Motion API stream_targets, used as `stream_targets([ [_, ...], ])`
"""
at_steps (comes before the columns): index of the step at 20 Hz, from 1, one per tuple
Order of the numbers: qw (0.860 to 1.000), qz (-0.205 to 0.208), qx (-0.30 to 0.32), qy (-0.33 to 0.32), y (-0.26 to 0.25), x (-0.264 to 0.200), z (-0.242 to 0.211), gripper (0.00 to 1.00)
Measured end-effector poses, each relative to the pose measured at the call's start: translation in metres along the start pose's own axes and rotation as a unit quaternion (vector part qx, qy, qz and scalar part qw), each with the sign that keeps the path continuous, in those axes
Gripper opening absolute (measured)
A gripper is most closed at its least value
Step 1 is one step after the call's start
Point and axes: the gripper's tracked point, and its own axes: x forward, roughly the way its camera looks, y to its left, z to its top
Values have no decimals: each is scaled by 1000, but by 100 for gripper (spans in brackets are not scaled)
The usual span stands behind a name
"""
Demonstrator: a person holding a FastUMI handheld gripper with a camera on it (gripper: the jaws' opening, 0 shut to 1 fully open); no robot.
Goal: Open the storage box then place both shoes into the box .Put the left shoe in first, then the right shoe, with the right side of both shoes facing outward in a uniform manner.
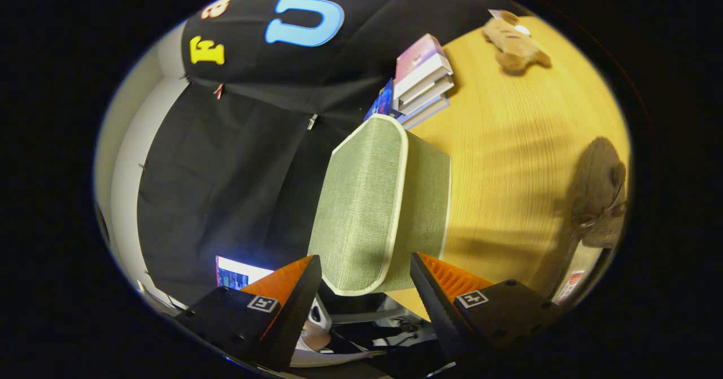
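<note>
My gripper (366, 277) has its fingers spread wide with nothing gripped; the near end of the green fabric storage box (378, 198) sits in the gap between them, touching neither that I can see. The box stands on the wooden table (508, 153) with its pale-trimmed lid closed, so I cannot tell what is inside. Just beyond it lies a stack of books (421, 79), and farther off a plush toy (514, 43). A fuzzy brown shoe (599, 190) rests well apart from the box.
</note>
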Motion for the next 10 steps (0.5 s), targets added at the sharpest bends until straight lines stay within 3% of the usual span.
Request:
stream_targets([
  [4,998,18,52,7,-18,15,2,97],
  [10,990,86,108,24,-9,38,-1,97],
])
